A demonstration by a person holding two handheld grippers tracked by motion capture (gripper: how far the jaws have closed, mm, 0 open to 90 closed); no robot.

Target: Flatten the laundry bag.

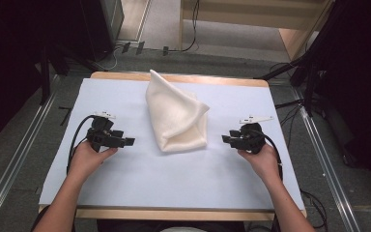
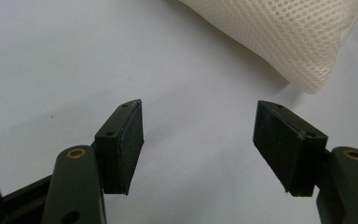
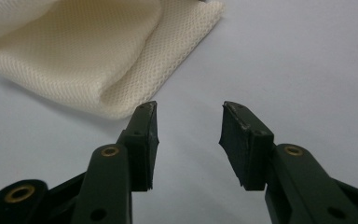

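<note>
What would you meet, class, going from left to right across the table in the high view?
Left gripper → cream mesh cloth → right gripper, all above the pale blue table cover.

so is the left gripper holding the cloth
No, the left gripper is open on nothing, and the cloth lies beyond it.

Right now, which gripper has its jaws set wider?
The left gripper: its view shows a broad gap between its jaws. The right gripper has a narrower gap. Neither touches the cloth.
</note>
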